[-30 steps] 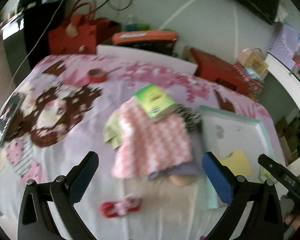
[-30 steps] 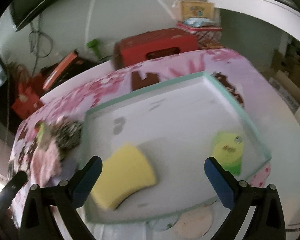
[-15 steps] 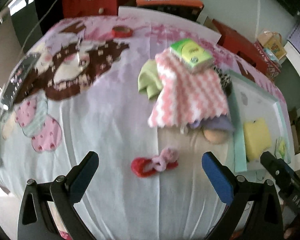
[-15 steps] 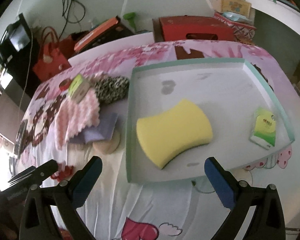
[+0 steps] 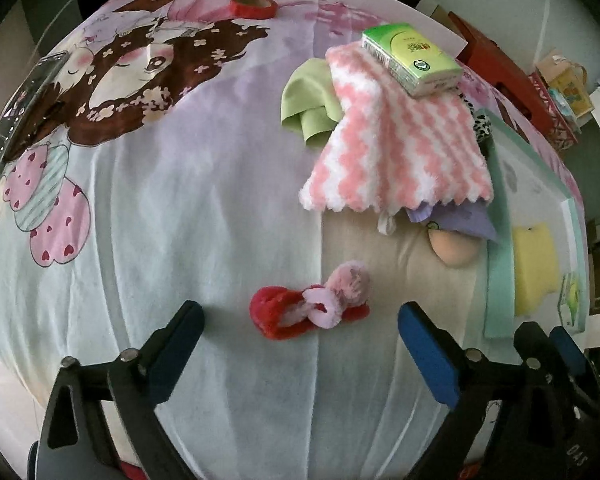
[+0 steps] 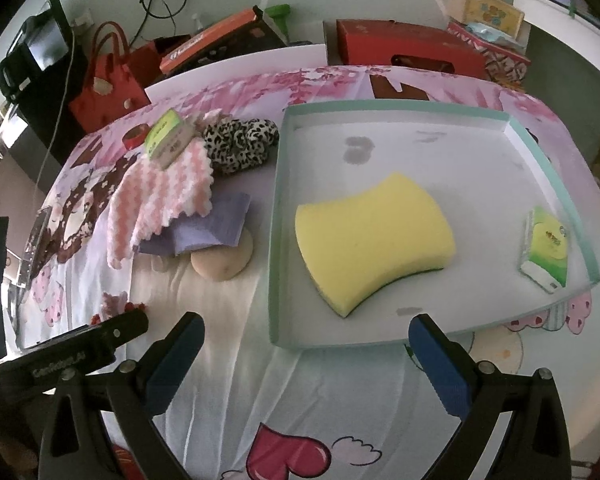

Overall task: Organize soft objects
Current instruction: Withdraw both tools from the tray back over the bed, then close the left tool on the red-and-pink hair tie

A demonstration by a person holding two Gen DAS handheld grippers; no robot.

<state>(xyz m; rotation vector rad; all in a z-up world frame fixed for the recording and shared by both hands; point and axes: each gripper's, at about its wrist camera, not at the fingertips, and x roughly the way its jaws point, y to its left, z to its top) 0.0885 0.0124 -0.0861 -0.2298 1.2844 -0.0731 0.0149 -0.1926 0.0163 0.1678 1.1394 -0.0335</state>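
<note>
A: Left gripper (image 5: 300, 350) first. Jaws?

B: Spread wide but closing right now. Nothing gripped. It points steeply down at the red and pink hair tie (image 5: 310, 306), which lies flat on the sheet (image 5: 180, 208) just ahead of the tips, between their lines, not touched.

A: Right gripper (image 6: 304, 356)?

B: Jaws spread, empty. It hangs over the near edge of the green-rimmed tray (image 6: 275, 216). Tips are apart from it.

A: What's in the tray?

B: Yellow sponge (image 6: 374, 236) about the middle, and a small green tissue pack (image 6: 546, 248) by the right wall. Well apart from each other.

A: And the pile?

B: Left of the tray, on the sheet. Pink and white cloth (image 5: 400, 140) on top, with a bigger green tissue pack (image 5: 412, 58) sitting on its far corner. Light green cloth (image 5: 306, 100) pokes out from under its left side. Purple cloth (image 6: 208, 228) underneath at the near side, and a beige round puff (image 6: 224, 260) partly under that. Leopard-print scrunchie (image 6: 240, 144) touches the tray's left wall at the back.

A: Anything else on the bed?

B: Red tape roll (image 5: 254, 6) at the far end, a phone (image 5: 24, 104) at the left edge. Left gripper's finger shows in the right wrist view, low left.
</note>
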